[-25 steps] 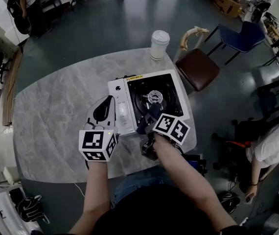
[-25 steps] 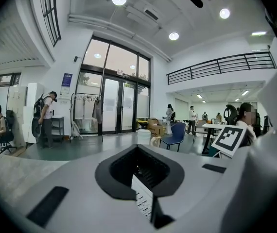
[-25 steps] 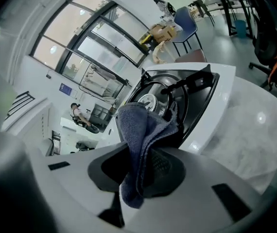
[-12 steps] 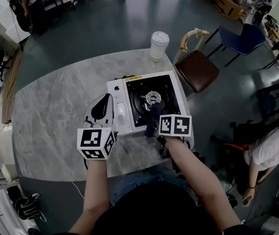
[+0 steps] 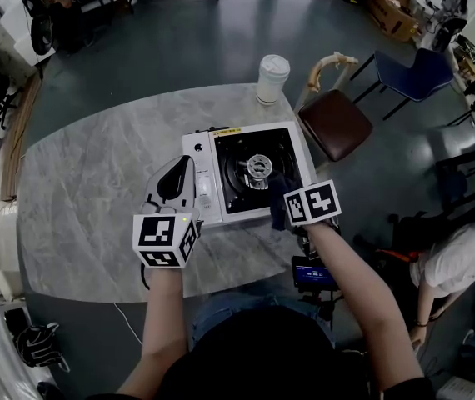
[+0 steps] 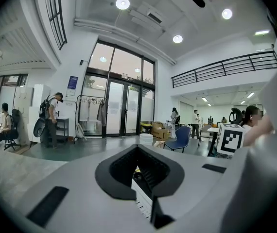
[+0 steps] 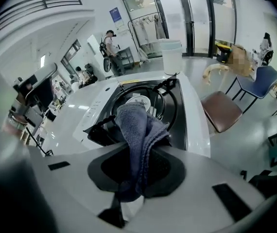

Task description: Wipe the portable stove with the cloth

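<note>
Head view: portable stove [image 5: 201, 152] on marble table [image 5: 87, 198]. Left gripper [image 5: 184, 172] jaws together, resting on stove's left control side. Right gripper view: right gripper [image 7: 129, 198] jaws clamping blue-grey cloth [image 7: 138, 130], cloth on stove's near-right edge beside burner [image 7: 139, 101].

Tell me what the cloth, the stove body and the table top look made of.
Cloth: blue-grey terry-like fabric, probably microfibre, with a nubby texture and soft folds.
Stove body: likely white painted metal, with a smooth, slightly glossy sheen.
Table top: grey veined stone or stone-look laminate, smooth.
</note>
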